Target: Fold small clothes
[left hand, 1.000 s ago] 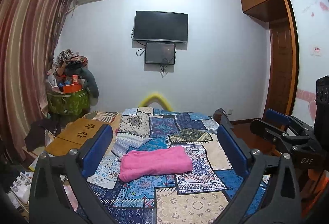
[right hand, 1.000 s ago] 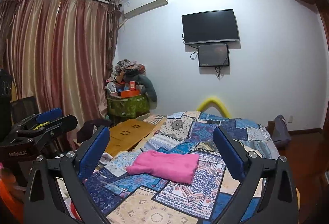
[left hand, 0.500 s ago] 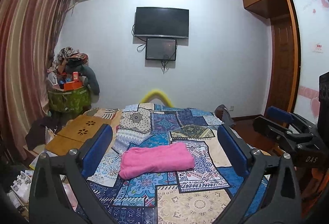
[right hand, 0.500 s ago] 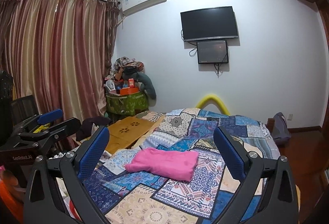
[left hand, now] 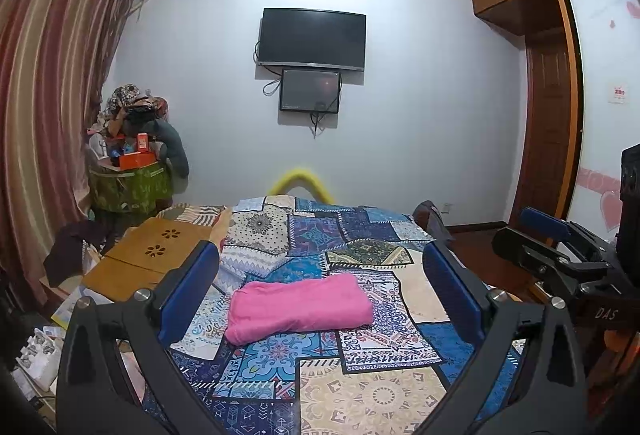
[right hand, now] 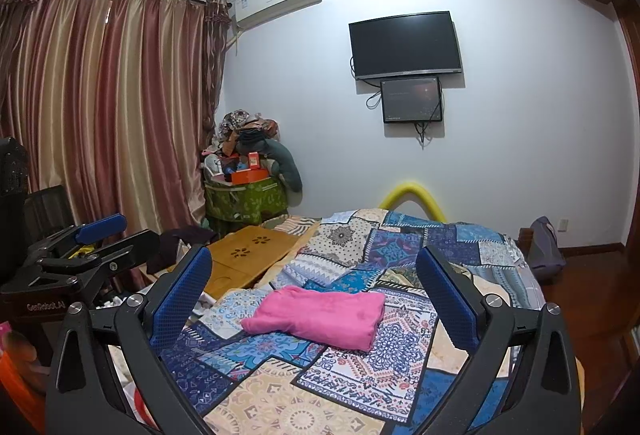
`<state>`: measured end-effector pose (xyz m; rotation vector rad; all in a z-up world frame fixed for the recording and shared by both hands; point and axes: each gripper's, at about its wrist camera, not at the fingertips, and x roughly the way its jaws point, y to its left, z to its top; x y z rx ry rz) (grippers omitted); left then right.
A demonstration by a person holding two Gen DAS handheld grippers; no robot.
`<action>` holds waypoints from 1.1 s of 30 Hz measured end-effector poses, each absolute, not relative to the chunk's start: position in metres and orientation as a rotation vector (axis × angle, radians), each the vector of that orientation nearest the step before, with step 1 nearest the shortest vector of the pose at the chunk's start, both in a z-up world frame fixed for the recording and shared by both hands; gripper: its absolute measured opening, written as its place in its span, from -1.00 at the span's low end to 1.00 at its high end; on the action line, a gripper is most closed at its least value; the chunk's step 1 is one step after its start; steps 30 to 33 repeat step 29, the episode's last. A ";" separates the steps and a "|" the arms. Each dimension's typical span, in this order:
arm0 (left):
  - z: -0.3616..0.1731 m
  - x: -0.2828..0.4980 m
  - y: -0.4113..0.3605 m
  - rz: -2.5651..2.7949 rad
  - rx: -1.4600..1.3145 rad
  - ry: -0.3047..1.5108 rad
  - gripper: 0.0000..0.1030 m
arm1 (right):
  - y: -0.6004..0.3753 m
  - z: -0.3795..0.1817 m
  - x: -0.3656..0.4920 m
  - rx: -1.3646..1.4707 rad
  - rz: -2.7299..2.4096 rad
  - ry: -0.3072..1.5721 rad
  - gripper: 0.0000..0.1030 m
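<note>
A pink garment (left hand: 300, 305) lies folded into a flat rectangle in the middle of the patchwork bedspread (left hand: 360, 387); it also shows in the right wrist view (right hand: 320, 315). My left gripper (left hand: 320, 287) is open and empty, held above the bed short of the garment. My right gripper (right hand: 314, 299) is open and empty, also back from it. Each gripper shows at the edge of the other's view: the right one (left hand: 548, 247), the left one (right hand: 92, 247).
A wooden lap table (left hand: 152, 255) lies at the bed's left side. A green bin piled with clutter (left hand: 132, 187) stands in the corner by the curtains (right hand: 100, 115). A TV (left hand: 312, 37) hangs on the far wall. A wardrobe (left hand: 548, 115) stands at right.
Both grippers have tilted up and drawn back slightly, so the bed and garment sit a little lower in view. The garment has not moved.
</note>
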<state>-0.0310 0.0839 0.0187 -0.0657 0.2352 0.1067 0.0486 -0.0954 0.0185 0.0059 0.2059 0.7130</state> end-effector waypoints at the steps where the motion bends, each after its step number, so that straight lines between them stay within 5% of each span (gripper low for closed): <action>1: 0.019 -0.031 0.084 0.104 -0.066 0.236 0.99 | -0.096 0.019 0.049 0.006 0.713 0.206 0.97; 33: 0.015 -0.023 0.086 0.081 -0.084 0.261 0.99 | -0.098 0.019 0.051 0.012 0.708 0.209 0.98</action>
